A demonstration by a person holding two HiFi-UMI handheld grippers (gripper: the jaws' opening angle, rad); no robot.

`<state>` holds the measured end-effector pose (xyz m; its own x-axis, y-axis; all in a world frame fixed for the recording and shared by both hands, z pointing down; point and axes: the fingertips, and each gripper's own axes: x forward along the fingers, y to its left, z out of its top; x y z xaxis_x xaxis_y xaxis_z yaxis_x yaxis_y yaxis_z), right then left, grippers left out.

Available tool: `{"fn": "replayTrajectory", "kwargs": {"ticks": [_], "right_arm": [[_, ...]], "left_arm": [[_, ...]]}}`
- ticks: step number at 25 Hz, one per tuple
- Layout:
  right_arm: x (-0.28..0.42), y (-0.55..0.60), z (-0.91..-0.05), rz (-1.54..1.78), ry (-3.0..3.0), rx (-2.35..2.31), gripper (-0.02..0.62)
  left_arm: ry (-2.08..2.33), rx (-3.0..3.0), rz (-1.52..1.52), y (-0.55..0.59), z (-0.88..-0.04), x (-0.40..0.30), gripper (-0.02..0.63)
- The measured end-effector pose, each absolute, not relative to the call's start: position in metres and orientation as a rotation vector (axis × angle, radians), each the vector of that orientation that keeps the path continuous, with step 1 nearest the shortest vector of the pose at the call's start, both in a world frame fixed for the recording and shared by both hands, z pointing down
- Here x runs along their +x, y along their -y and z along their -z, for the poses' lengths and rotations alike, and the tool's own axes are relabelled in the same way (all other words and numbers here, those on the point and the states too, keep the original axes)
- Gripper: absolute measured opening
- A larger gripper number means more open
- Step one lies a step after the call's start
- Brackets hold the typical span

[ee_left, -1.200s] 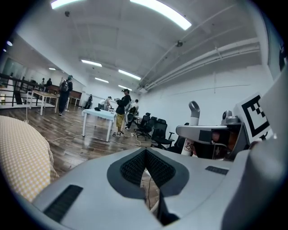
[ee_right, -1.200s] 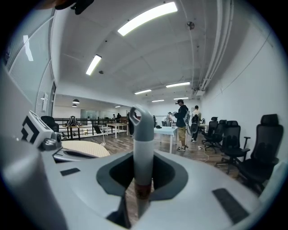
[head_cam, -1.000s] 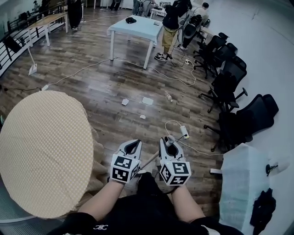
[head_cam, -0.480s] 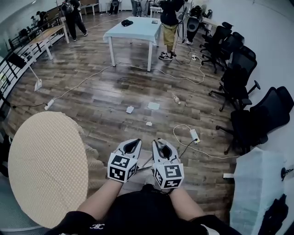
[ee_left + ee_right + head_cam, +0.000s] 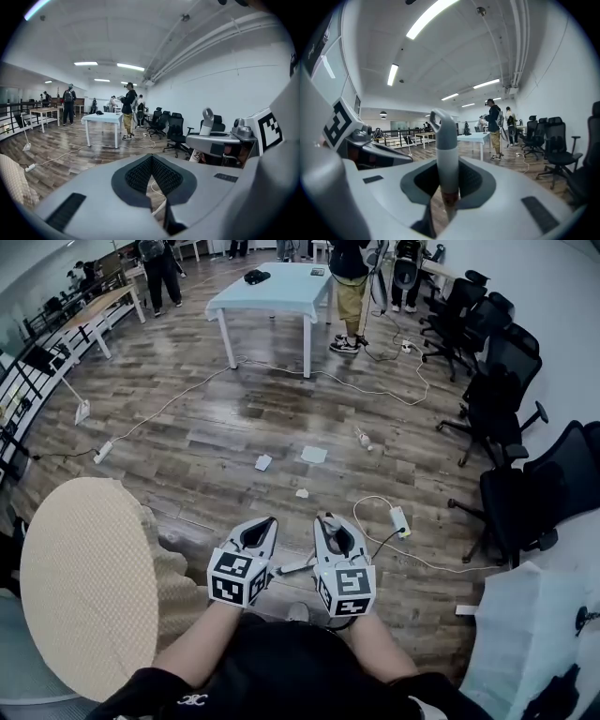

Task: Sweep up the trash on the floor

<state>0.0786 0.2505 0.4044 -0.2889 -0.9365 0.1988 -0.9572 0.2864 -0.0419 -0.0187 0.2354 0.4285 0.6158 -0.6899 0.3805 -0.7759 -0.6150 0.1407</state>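
Note:
Scraps of paper trash (image 5: 314, 455) (image 5: 263, 462) (image 5: 302, 493) and a small bottle (image 5: 362, 438) lie on the wooden floor ahead of me. My right gripper (image 5: 335, 532) (image 5: 446, 187) is shut on the grey top of a broom handle (image 5: 443, 145), which stands up between its jaws. The handle's pale shaft (image 5: 298, 566) slants down and left under the grippers; the broom head is hidden. My left gripper (image 5: 258, 532) (image 5: 151, 173) hovers beside it, its jaws shut with nothing seen between them. Both grippers are well short of the trash.
A white power strip (image 5: 398, 519) with a looping cable lies right of the trash. Black office chairs (image 5: 506, 399) line the right wall. A pale blue table (image 5: 272, 292) with people near it stands at the back. A round woven top (image 5: 80, 587) is close on my left.
The view has swung so the trash sits more in the centre. Both grippers stay low in front of me; the left one has drifted slightly left, away from the right.

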Motion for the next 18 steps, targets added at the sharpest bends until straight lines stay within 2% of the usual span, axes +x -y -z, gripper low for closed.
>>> {"fn": "replayTrajectory", "kwargs": {"ticks": [18], "right_arm": [[0.143,-0.182,-0.415,-0.201,2.309,1.876,0.080]], "left_arm": [[1.128,2.572,-0.428,-0.168,-0.445,0.023,-0.003]]}}
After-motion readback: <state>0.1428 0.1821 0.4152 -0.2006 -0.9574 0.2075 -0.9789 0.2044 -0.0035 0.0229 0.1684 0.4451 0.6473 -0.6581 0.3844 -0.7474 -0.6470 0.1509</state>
